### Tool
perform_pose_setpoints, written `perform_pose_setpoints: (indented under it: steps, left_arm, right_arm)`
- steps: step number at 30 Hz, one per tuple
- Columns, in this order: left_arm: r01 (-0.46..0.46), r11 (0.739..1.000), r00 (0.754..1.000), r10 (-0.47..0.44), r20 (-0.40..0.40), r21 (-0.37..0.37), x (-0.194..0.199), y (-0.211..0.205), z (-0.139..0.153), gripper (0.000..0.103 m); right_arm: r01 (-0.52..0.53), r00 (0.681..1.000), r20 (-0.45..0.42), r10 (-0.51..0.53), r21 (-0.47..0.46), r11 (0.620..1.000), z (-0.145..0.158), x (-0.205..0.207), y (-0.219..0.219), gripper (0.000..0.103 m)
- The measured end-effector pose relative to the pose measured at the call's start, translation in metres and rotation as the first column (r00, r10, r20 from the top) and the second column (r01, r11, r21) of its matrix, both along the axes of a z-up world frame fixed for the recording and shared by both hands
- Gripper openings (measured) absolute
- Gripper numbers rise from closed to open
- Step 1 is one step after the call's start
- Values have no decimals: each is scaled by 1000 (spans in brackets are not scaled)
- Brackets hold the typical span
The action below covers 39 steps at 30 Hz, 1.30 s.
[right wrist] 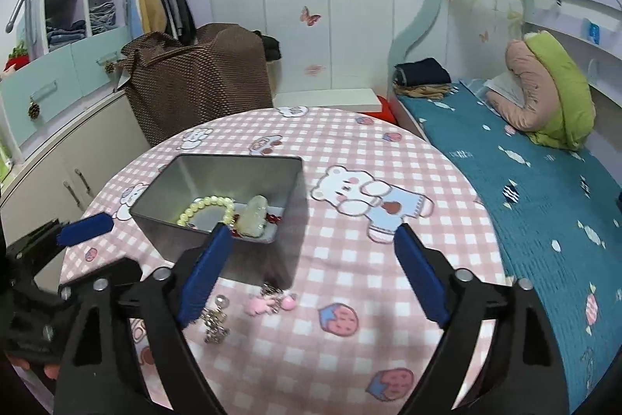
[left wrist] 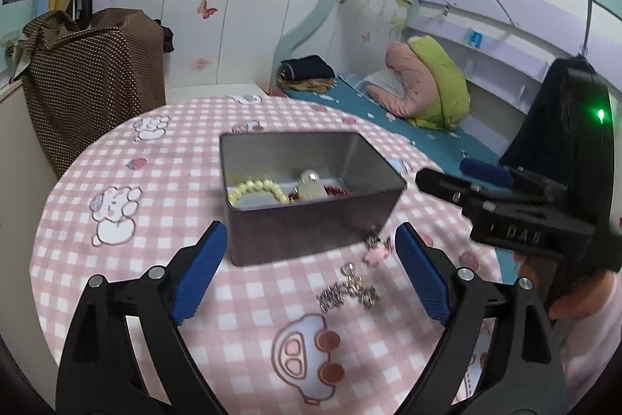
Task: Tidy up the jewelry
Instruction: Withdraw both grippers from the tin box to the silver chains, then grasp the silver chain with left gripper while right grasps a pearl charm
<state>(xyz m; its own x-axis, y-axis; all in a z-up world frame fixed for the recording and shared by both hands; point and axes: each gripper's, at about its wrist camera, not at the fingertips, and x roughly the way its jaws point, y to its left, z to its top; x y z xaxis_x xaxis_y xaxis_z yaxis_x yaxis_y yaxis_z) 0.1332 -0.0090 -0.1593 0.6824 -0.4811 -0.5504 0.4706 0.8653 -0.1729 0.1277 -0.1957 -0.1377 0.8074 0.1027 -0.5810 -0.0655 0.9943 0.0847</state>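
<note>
The left tool (left wrist: pixel 311 271) was spread wide and held nothing, its blue pads (left wrist: pixel 202 271) standing either side of the near end of the metal tin (left wrist: pixel 311 220). The right tool (right wrist: pixel 311 275) was also wide apart and empty, hanging over the desk (right wrist: pixel 388 259) in its checked pink cloth.

The coming move seemed to turn on the loose pieces left outside the tin. In the left wrist view the silver chain (left wrist: pixel 350 292) lay just ahead of the left tool, a little right of its centre line and well inside its spread. It was bunched in a heap stretched roughly across the tool's reach. In the right wrist view the same chain sat at the inner edge of the right tool's left pad, so the left tool looked the better placed, though both were near. The pink charm (right wrist: pixel 272 302) lay just beyond the chain, close against the tin's near wall.

The chain was small, bright and tangled, with a ring at one end; it would likely slip from a loose pinch. The charm was pale pink with little metal links. Inside the tin lay a cream bead bracelet (right wrist: pixel 206 209), a pale translucent pendant (right wrist: pixel 252 220) and some red beads (left wrist: pixel 336 191).
</note>
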Motion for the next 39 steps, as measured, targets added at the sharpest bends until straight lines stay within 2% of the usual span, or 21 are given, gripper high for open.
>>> perform_pose_setpoints:
  steps: [7,9,16,18,21,22,24,27,32,39]
  left_arm:
    - [62,997,997,-60,-53,39,-4,-14,-23,87]
    - [63,997,996,-60,-62,51,-3,-18,-30,76]
    - [110,989,988,-98,-116,101,0,-33,-48,55]
    - [120,983,987,-104,-122,136,0,-38,-51,40]
    - [130,975,988,-112,-109,180,-3,-44,-54,28]
    - [133,974,988,-115,-107,185,-4,-45,-54,27]
    - [150,974,985,-131,-115,171,-4,-43,-55,11]
    - [151,974,985,-133,-110,169,-6,-44,-55,6]
    - [121,984,986,-104,-128,130,-3,-35,-54,6]
    - [67,996,993,-60,-106,64,-1,-11,-41,6]
  right_arm:
    - [45,998,-36,-44,18,999,-11,-7,-13,91]
    - [61,998,-37,-60,25,998,-14,-10,-16,91]
    - [56,998,-43,-54,42,998,-17,-14,-18,91]
    - [50,998,-48,-48,42,998,-19,-13,-17,91]
    - [45,997,-59,-43,42,998,-22,-12,-16,91]
    - [43,997,-62,-41,45,998,-24,-12,-16,91]
    - [41,997,-68,-37,45,998,-25,-11,-15,91]
    - [30,997,-69,-27,48,998,-26,-12,-12,91]
    - [20,997,-74,-17,45,999,-27,-12,-11,91]
    - [-3,996,-84,7,50,999,-25,-10,-5,91]
